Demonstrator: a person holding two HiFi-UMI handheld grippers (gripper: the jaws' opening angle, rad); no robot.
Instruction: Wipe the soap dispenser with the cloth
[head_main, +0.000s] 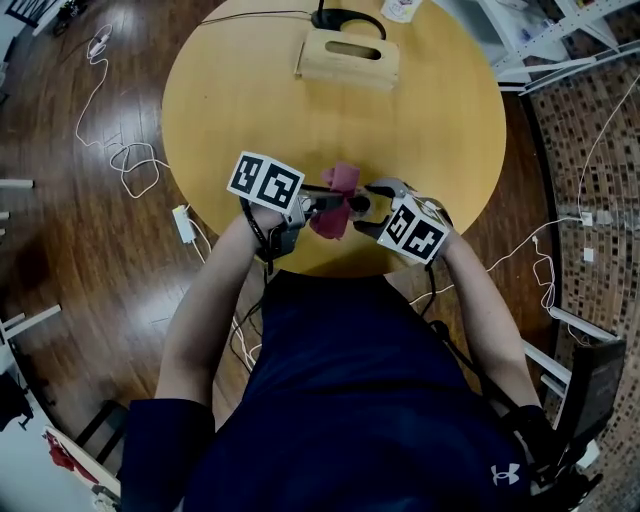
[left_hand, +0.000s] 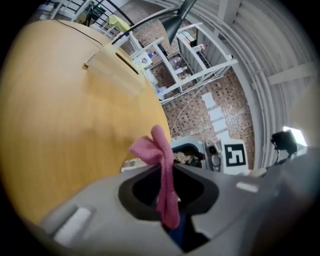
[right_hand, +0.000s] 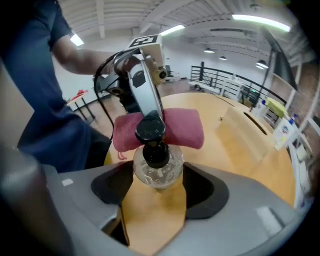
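Pink cloth (left_hand: 162, 150) is clamped in my left jaws, bunched just left of the clear soap dispenser (right_hand: 157, 167), which my wide-set right jaws grip.

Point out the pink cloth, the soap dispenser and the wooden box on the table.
pink cloth (right_hand: 185, 127), right gripper view, its right half.
soap dispenser (right_hand: 159, 172), right gripper view, its clear body.
wooden box (head_main: 325, 56), head view, its top face.
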